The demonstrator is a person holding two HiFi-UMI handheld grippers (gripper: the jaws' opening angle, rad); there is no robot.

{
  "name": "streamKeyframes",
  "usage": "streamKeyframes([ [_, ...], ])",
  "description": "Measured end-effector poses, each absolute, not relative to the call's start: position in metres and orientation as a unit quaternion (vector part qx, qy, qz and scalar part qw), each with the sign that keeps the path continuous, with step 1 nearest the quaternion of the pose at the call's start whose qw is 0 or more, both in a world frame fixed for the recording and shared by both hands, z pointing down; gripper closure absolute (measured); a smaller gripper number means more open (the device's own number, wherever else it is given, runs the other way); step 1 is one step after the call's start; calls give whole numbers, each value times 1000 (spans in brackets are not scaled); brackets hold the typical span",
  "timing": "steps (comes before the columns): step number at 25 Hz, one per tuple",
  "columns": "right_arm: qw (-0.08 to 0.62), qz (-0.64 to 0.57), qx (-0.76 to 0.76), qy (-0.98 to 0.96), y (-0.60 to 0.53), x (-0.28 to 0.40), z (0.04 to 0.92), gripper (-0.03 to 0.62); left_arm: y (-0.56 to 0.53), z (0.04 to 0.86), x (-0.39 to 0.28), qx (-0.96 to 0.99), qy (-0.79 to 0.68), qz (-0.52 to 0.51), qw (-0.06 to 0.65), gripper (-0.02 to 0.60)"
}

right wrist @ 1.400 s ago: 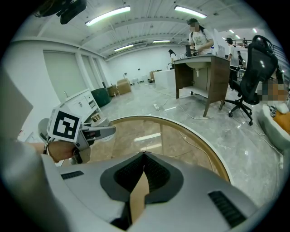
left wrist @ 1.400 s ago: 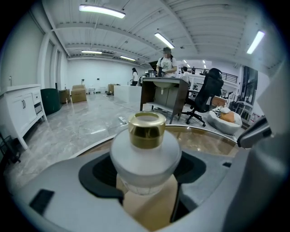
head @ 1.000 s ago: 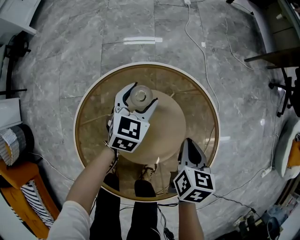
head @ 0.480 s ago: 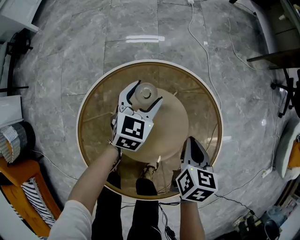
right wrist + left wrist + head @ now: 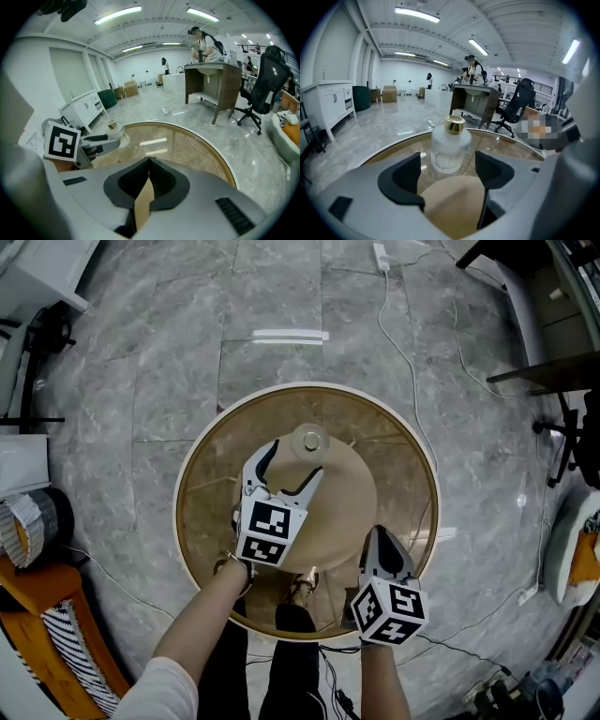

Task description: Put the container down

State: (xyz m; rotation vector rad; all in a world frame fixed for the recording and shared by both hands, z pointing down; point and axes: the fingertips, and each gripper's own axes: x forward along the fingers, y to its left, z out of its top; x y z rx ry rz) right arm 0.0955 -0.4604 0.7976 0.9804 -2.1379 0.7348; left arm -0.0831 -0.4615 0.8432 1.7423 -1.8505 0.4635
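The container (image 5: 309, 440) stands on the bench (image 5: 199, 521), just beyond the left gripper (image 5: 294, 462), whose empty jaws have just been opening. The right gripper (image 5: 379, 535) has its jaws clenched on nothing.

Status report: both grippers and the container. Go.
Left gripper open, jaws just been opening, nothing between them. Right gripper shut, empty. Frosted glass bottle with gold cap upright on round glass table, just beyond left tips. Nothing in the way.

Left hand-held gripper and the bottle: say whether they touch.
Apart. The left gripper view shows the bottle standing beyond the left hand-held gripper, whose jaws have just been opening; bare gaps on both sides, nothing between them.
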Motion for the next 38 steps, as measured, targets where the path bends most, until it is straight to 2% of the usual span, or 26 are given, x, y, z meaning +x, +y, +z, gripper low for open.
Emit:
streamKeyframes([
  [6,331,268,387,-818,-445,89,752,571,-403,791,-72,646,-681,148,310,227],
  [12,316,255,398,-822,-402,84,678,571,-344,677,-58,669,-672,79,308,230],
  [15,298,253,412,-823,-383,87,639,571,-320,624,-58,681,-668,70,292,255],
  [18,281,244,424,-826,-367,88,597,571,-303,576,-67,684,-675,65,271,332],
  [21,266,232,439,-826,-349,95,553,571,-284,527,-76,681,-684,59,253,372],
  [22,259,227,446,-826,-343,101,539,571,-277,513,-79,679,-689,60,245,406],
  [25,234,205,471,-825,-334,115,498,571,-258,478,-94,672,-704,68,219,566],
  [31,201,185,517,-811,-309,150,441,571,-221,423,-118,682,-702,52,197,574],
  [38,170,191,531,-808,-293,177,409,571,-200,380,-115,672,-719,28,173,574],
])
